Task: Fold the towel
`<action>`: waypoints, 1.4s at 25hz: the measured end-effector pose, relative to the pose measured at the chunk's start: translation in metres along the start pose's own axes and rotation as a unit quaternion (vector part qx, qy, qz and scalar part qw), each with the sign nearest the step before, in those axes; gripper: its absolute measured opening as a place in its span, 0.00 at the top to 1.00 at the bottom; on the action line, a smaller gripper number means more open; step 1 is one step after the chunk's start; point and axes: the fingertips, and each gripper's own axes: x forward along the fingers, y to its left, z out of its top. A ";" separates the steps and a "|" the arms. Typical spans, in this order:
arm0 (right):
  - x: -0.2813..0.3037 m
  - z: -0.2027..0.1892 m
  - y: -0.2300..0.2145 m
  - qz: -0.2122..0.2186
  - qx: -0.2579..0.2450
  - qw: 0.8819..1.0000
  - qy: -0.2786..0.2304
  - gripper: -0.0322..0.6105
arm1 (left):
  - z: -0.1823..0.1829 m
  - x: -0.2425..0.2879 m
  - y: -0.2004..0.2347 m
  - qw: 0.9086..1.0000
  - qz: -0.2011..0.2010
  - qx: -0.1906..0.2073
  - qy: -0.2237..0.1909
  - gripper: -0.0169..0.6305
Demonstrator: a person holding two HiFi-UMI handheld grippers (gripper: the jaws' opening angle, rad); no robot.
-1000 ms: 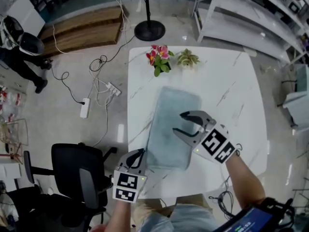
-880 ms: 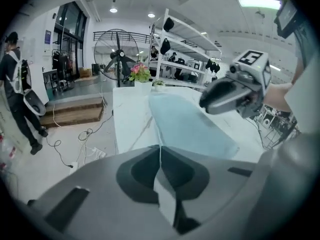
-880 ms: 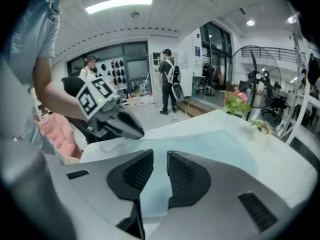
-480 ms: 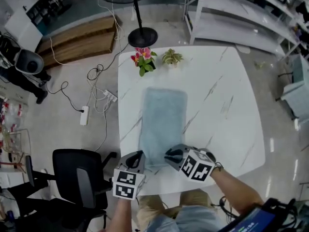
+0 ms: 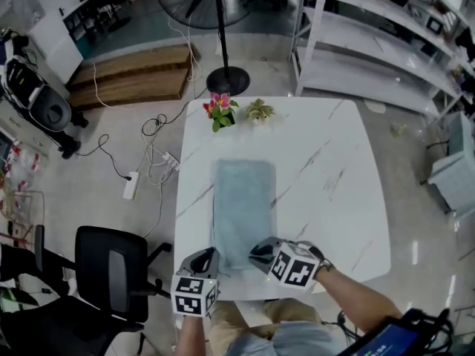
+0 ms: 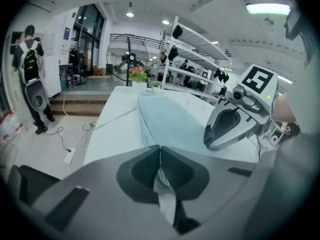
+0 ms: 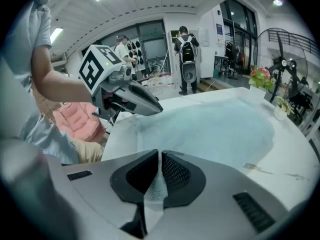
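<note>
At the near edge of the desk (image 5: 334, 162), the towel (image 5: 243, 206) lay flat, running lengthwise away from the person. The left tool (image 5: 203, 259) was clenched on one near corner. The right tool (image 5: 260, 252) had just been closing and was pinching cloth at the other, prob. so both corners could lift together for the fold. No brand or writing was legible, only square markers on the tools.

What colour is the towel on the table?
The towel is a plain pale blue-green, with no pattern. The head view shows it best.

Towel (image 5: 243, 213) near corners hidden; right arm (image 5: 360, 302) cut by bottom edge.
</note>
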 end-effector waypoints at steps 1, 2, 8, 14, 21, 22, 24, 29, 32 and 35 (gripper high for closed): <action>-0.006 0.009 -0.005 -0.003 0.000 1.000 -0.010 0.89 | 0.005 -0.005 0.003 1.000 0.009 -0.015 -0.012 0.96; -0.015 0.019 -0.011 -0.006 0.004 1.000 -0.022 0.88 | 0.011 -0.010 0.007 0.999 0.018 -0.029 -0.025 0.96; -0.074 0.072 -0.082 -0.056 0.022 0.995 -0.074 0.80 | 0.053 -0.043 0.023 0.994 0.039 -0.062 -0.084 0.93; -0.076 0.065 -0.187 -0.087 0.050 0.995 -0.015 0.63 | 0.077 -0.046 0.039 0.990 0.017 -0.082 -0.112 0.92; -0.017 0.021 -0.258 0.019 0.169 0.985 0.039 0.43 | 0.076 -0.029 0.059 0.990 -0.026 -0.106 -0.090 0.93; -0.010 0.018 -0.259 0.039 0.175 0.983 0.047 0.41 | 0.078 -0.025 0.063 0.990 -0.031 -0.108 -0.087 0.93; -0.001 0.018 -0.262 0.068 0.183 0.979 0.057 0.42 | 0.083 -0.019 0.072 0.990 -0.037 -0.108 -0.082 0.93; 0.008 0.027 -0.250 0.173 0.238 0.952 0.082 0.54 | 0.087 -0.008 0.090 0.991 -0.039 -0.106 -0.077 0.93; 0.011 0.026 -0.243 0.202 0.266 0.938 0.094 0.71 | 0.091 -0.006 0.094 0.990 -0.040 -0.103 -0.082 0.93; 0.007 0.032 -0.246 0.191 0.268 0.941 0.074 0.81 | 0.096 -0.010 0.094 0.991 -0.036 -0.098 -0.087 0.93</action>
